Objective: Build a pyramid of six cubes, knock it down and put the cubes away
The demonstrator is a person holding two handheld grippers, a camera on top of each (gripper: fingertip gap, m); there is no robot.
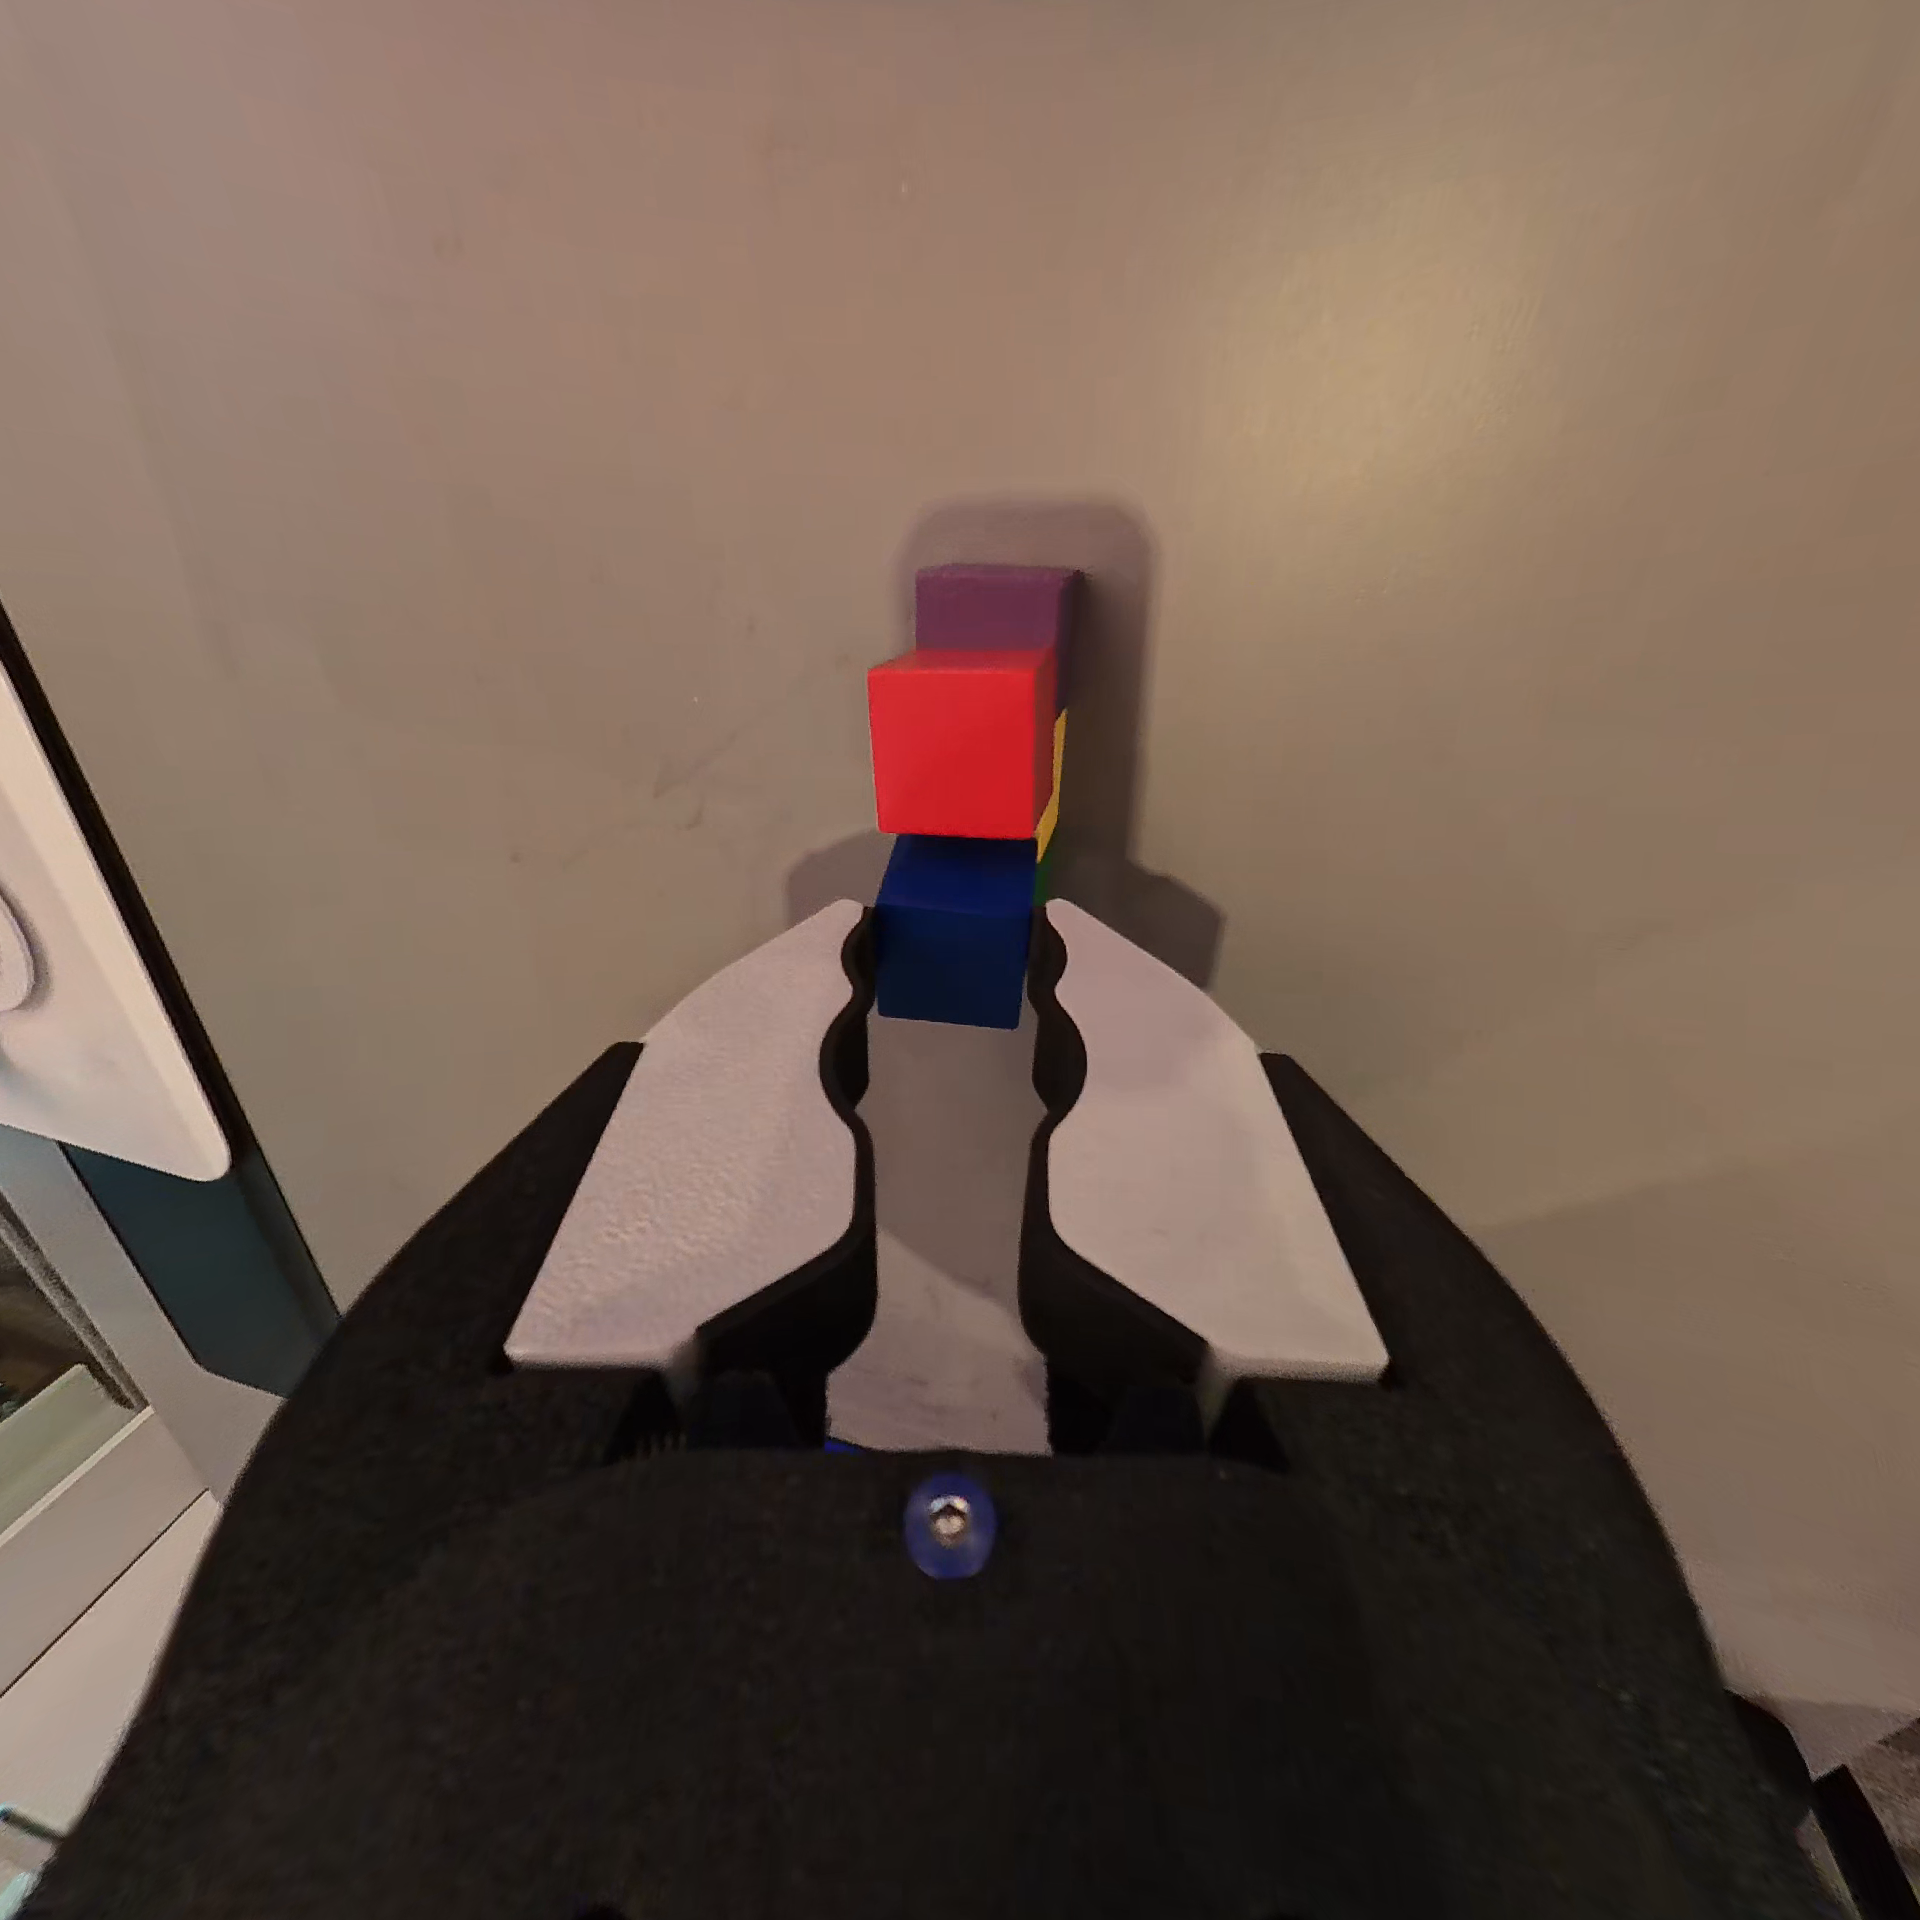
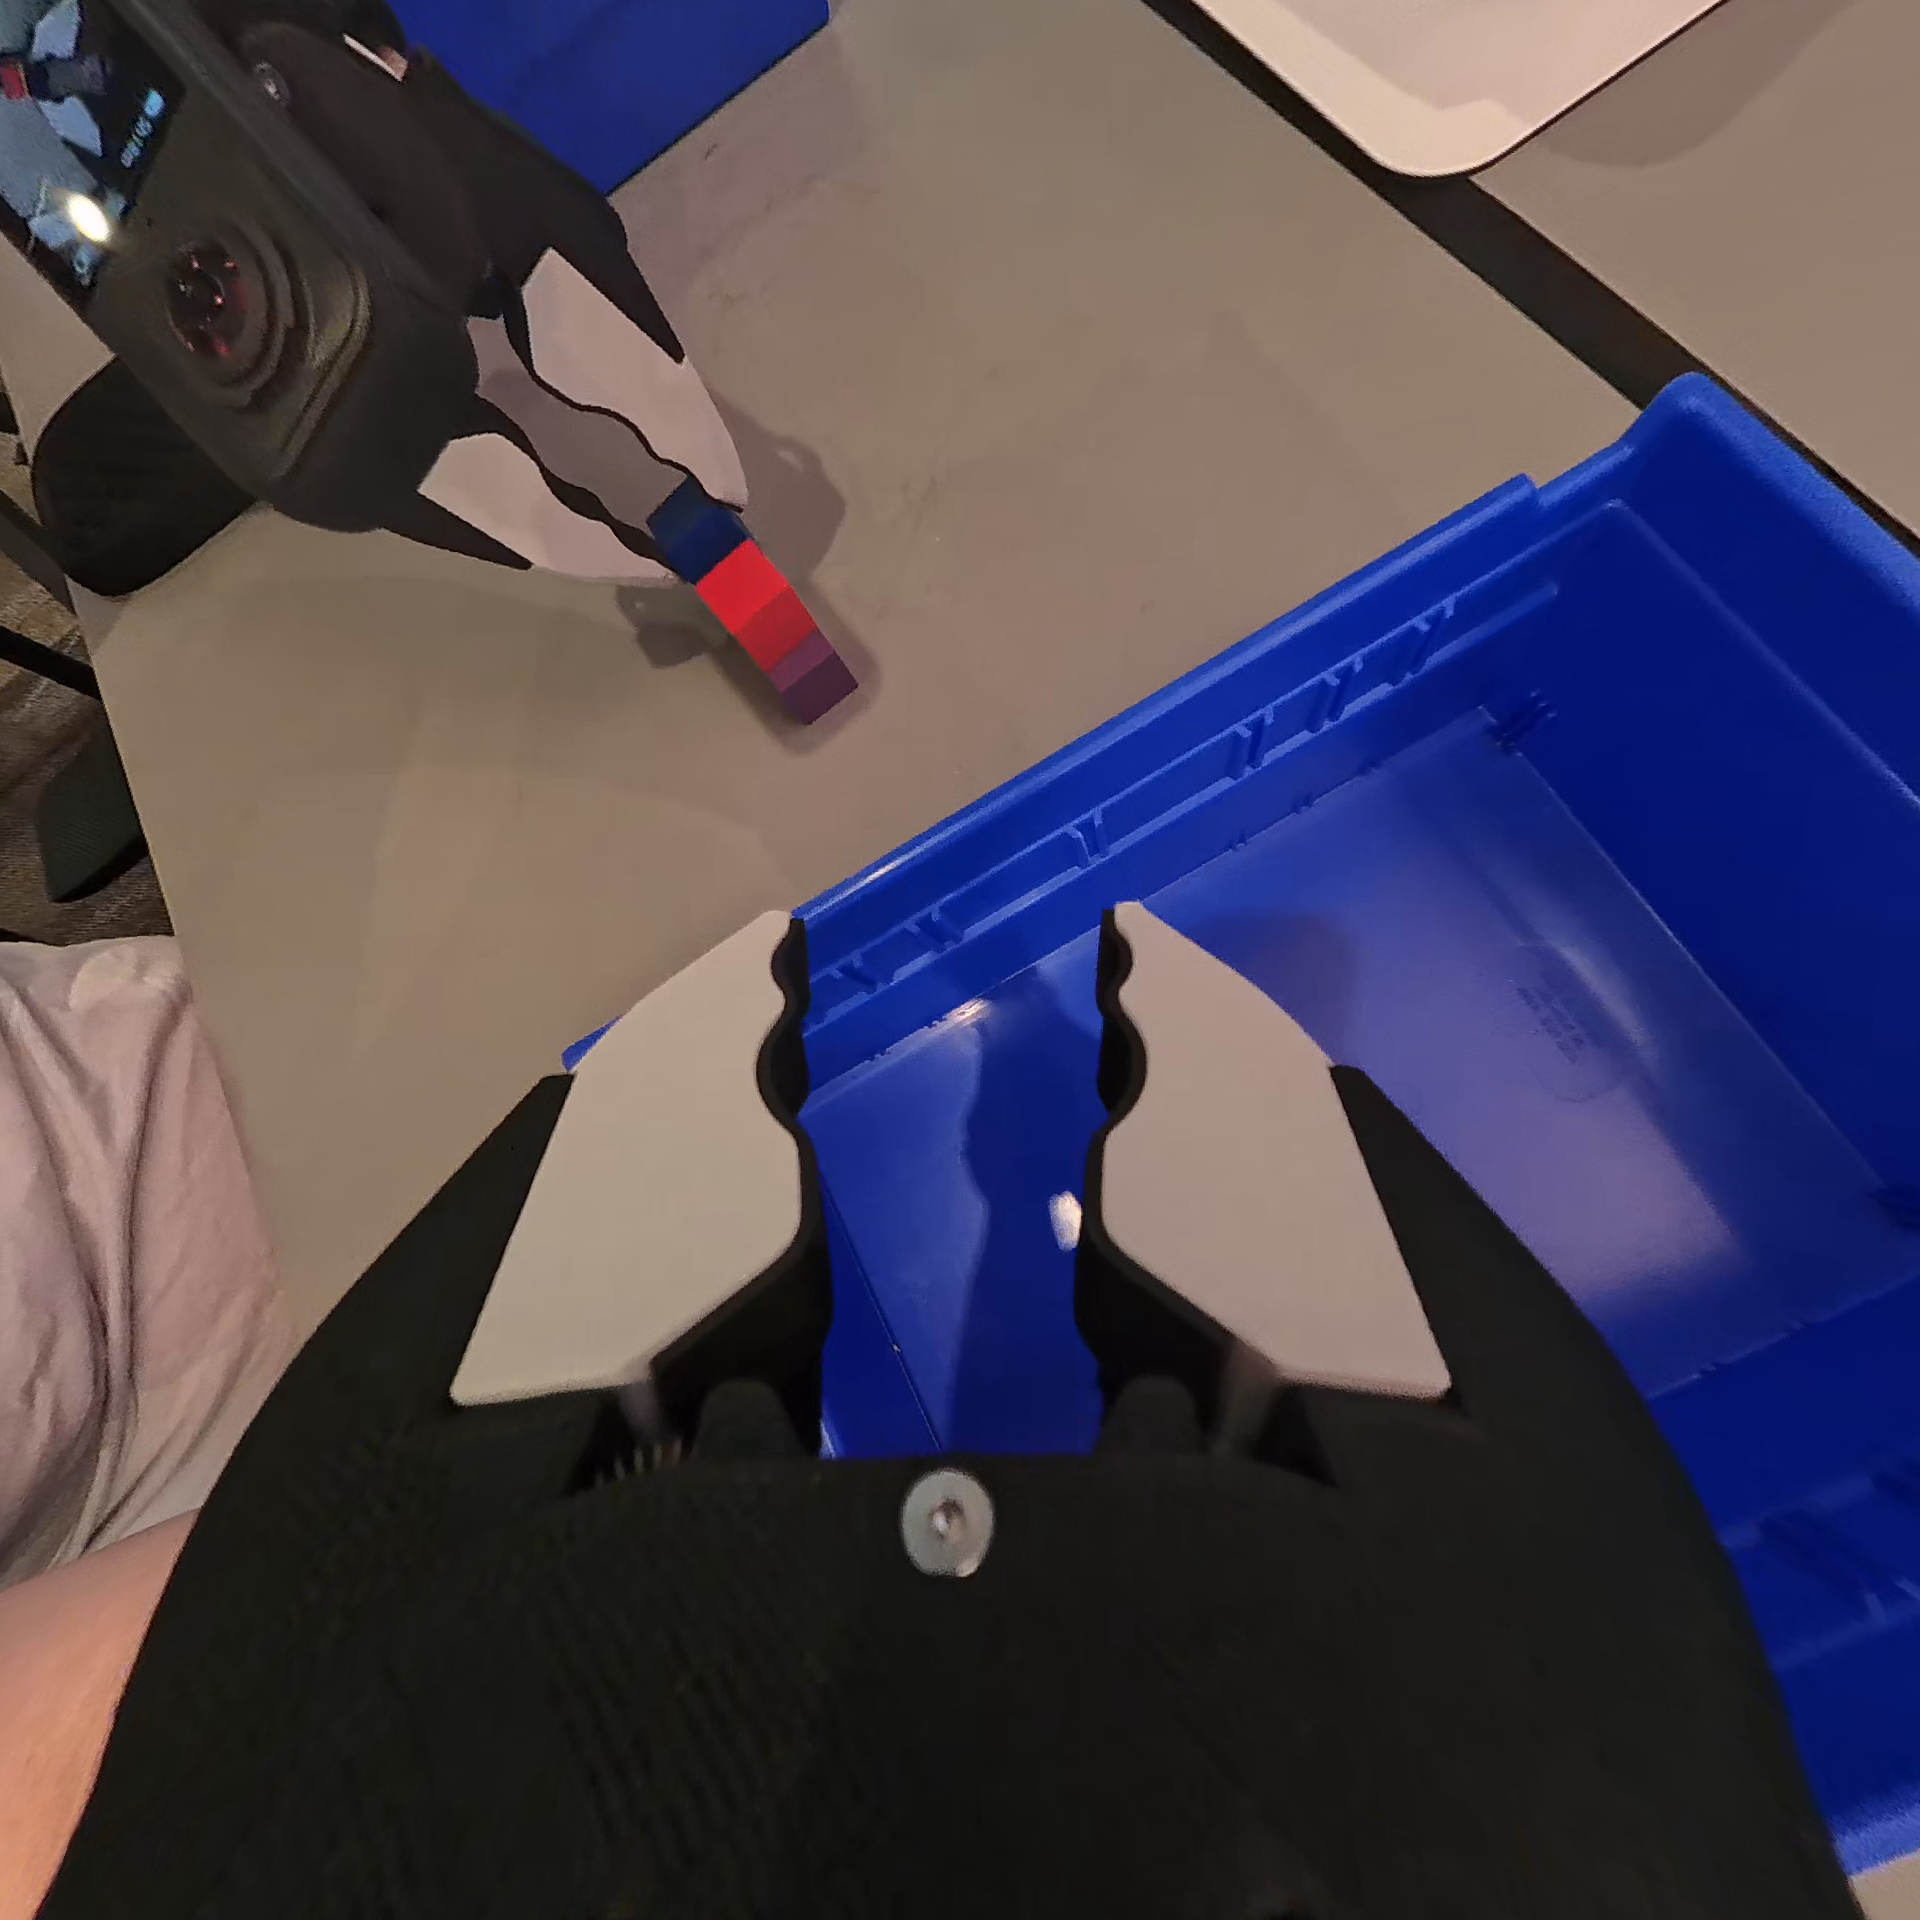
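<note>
1. Blue cube sits between the tips of the left tongs; the jaws are narrowed to its two side faces, apparently gripping it. It is the top of the stack as seen in the right wrist view, with the red cube below and the purple cube lowest on the grey surface.
2. Slivers of a yellow cube and a green cube show behind the red one.
3. Right tongs stand wide apart, holding nothing, over the blue bin, which looks empty where visible.
4. Handling, judged: cubes look rigid, light and smooth-painted, so likely slippery; flat opposite faces are the place to grip, squarely and mid-height. Release gently, since a nudge could topple the pile.
5. Unclear: the sixth cube is not visible; the pyramid's far side is hidden; contact pressure on the blue cube cannot be confirmed. A second blue bin is cut off at the right wrist view's top edge.
</note>
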